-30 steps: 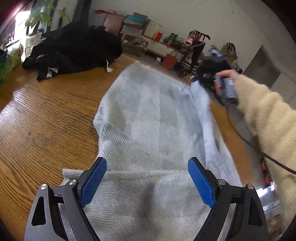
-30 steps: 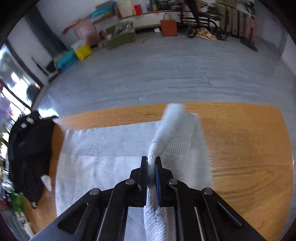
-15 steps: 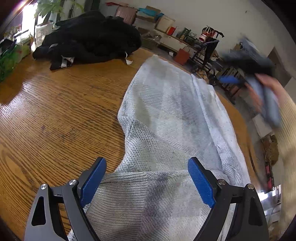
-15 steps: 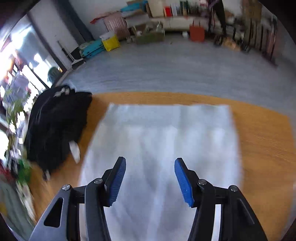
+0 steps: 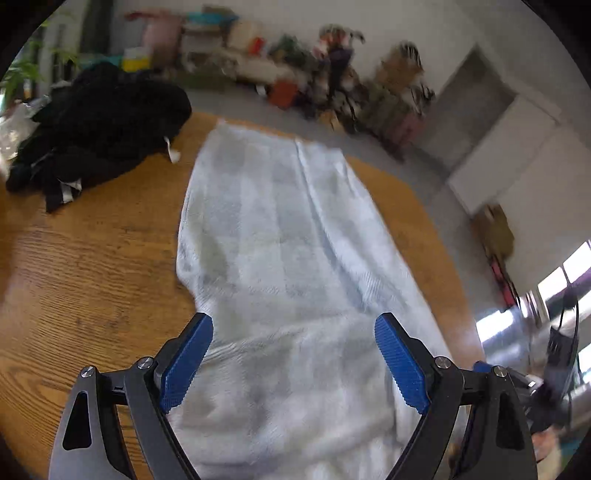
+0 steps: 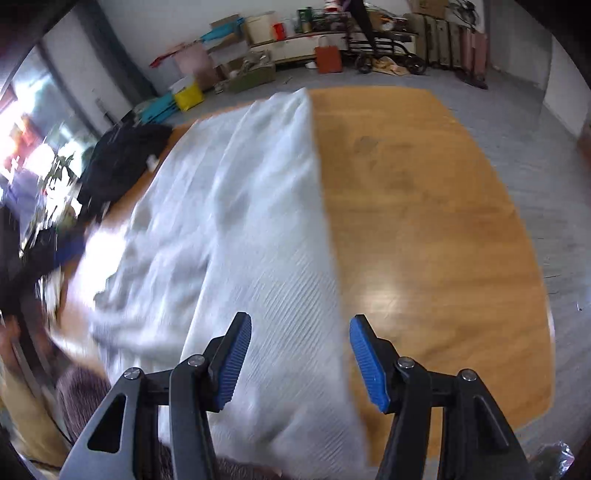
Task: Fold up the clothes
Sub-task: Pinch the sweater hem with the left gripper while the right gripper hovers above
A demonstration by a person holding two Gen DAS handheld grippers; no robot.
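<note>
A pale grey knitted garment (image 5: 280, 236) lies lengthwise on the wooden table (image 5: 85, 258), one long side folded over the body. My left gripper (image 5: 293, 358) hovers open above the garment's near end, its blue pads well apart with nothing between them. In the right wrist view the same garment (image 6: 255, 221) runs from the near edge to the far edge of the table (image 6: 424, 206). My right gripper (image 6: 299, 354) hangs open over the garment's near right edge, holding nothing. Both views are motion-blurred.
A heap of black clothing (image 5: 96, 122) lies at the table's far left, seen again as black clothing (image 6: 122, 155) in the right wrist view. Boxes, bags and a shelf (image 6: 295, 33) line the far wall. A black cable (image 5: 565, 354) hangs at the right.
My right gripper let go of the garment's folded side, opened, and swung fast from the far end back to the near end. The left gripper lifted slightly and turned, staying open.
</note>
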